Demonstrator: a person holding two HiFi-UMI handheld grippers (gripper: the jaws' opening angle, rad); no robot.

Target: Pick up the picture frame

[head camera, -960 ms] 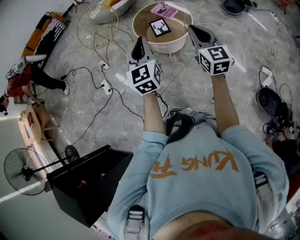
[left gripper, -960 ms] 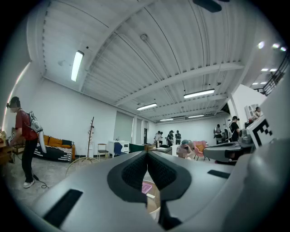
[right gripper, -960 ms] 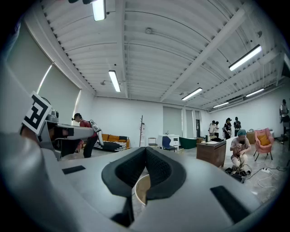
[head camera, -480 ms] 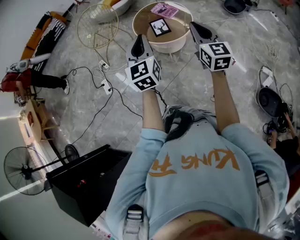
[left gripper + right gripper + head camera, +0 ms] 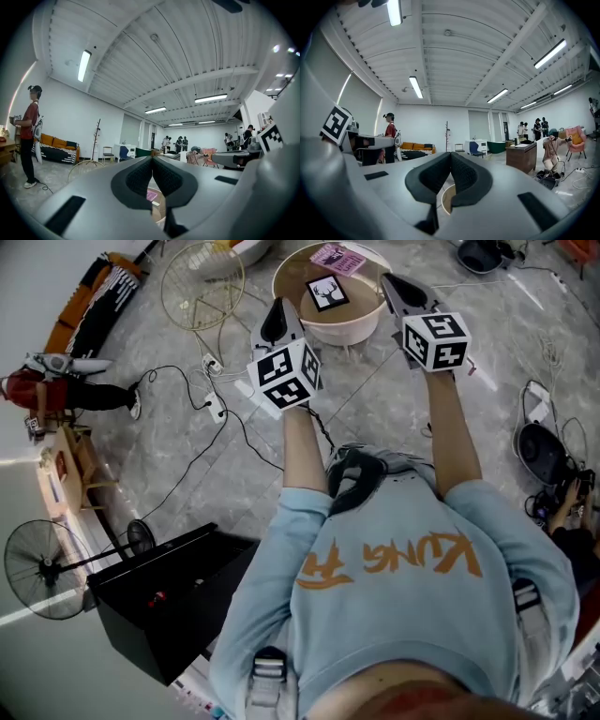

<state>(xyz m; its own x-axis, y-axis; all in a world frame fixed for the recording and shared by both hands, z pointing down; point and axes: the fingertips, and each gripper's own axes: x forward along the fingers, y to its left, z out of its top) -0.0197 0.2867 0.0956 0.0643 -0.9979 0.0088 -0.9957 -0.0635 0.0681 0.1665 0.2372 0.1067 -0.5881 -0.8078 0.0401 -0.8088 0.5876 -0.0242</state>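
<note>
The picture frame point(image 5: 327, 292), black with a deer print, lies flat on a small round table point(image 5: 339, 333) with a white rim and a wooden top. A pink card point(image 5: 338, 258) lies beyond it on the same table. My left gripper point(image 5: 277, 313) is shut and empty, held level just left of the table's near edge. My right gripper point(image 5: 394, 285) is shut and empty too, at the table's right edge. In the left gripper view the shut gripper point(image 5: 152, 161) shows the pink card point(image 5: 152, 194) below it. The right gripper view's gripper point(image 5: 450, 157) shows only the table rim point(image 5: 442, 199).
A round wire side table point(image 5: 199, 282) stands left of the round table. Cables and power strips point(image 5: 214, 409) trail over the marble floor. A black case point(image 5: 178, 601) and a fan point(image 5: 42, 568) are at lower left, a person point(image 5: 56, 390) at far left, dark bags point(image 5: 539, 451) at right.
Both grippers have drifted a little forward toward the round table, still shut. The person at the far left has shifted position.
</note>
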